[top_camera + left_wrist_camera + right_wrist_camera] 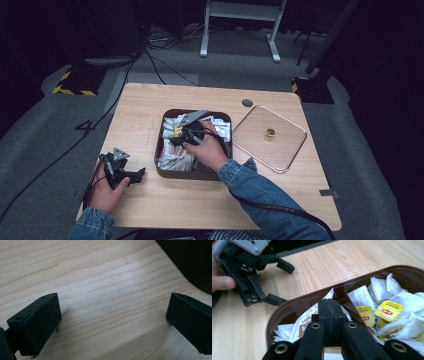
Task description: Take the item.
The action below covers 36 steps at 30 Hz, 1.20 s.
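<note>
At the centre of the wooden desk (150, 105), a brown tray (161, 150) with rounded corners is seen in the high view, split by a divider (342, 293) into compartments and filled with white sachets (384, 288), several carrying yellow tags (389, 311). The right gripper (184, 134) is held over the tray by the right hand (209, 150), a denim sleeve (265, 192) trailing off toward five o'clock. In the right gripper view its jaws are pressed together with no gap visible between them, poised above paper packets (305, 322) in the near compartment just beside the divider; whether anything is pinched between them cannot be told. At three o'clock from the tray, a clear lid (270, 137) is laid flat on the desk, a small gold knob (270, 133) at its middle, and a dark round grommet (247, 103) is set in the desk at the lid's eleven o'clock. At eight o'clock from the tray, near the desk's front edge, the left gripper (141, 173) is held by the left hand (106, 192), apart from the tray. In the left gripper view its jaws are spread wide over bare wood, nothing between them, with the tray's dark wall at two o'clock.
</note>
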Tool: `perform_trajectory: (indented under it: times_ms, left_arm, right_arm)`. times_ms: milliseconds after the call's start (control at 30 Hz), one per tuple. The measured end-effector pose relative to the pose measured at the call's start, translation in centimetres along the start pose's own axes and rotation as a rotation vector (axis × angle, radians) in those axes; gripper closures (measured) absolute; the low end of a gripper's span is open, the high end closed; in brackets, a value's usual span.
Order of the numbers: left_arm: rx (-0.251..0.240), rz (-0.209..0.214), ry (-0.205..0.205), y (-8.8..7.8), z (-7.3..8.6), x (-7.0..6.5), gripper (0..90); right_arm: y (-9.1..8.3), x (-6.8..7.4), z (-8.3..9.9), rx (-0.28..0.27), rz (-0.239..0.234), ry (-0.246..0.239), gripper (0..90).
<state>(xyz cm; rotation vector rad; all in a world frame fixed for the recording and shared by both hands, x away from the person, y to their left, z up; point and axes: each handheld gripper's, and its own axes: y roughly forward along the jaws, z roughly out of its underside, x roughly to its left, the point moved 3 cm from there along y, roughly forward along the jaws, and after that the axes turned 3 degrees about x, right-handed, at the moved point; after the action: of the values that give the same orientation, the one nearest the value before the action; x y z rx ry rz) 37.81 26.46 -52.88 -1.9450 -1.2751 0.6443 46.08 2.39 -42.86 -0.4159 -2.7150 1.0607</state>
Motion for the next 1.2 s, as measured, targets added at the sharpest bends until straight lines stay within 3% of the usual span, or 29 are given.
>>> perform_trajectory:
  times_ms: [533,900,1200]
  left_arm:
    - [0.000,0.000,0.000,0.0,0.0,0.0,0.1]
    - [0.000,0.000,0.000,0.0,0.0,0.0,0.2]
    - [0.000,0.001,-0.001,0.2,-0.2,0.1,0.0]
  right_arm:
    - [-5.9,0.6,0.6,-0.066,0.007,-0.002,90.0]
    - [-9.9,0.0,2.4,-0.108,0.040,0.033,90.0]
    - [-13.0,-0.9,4.3,-0.124,0.094,0.072,90.0]
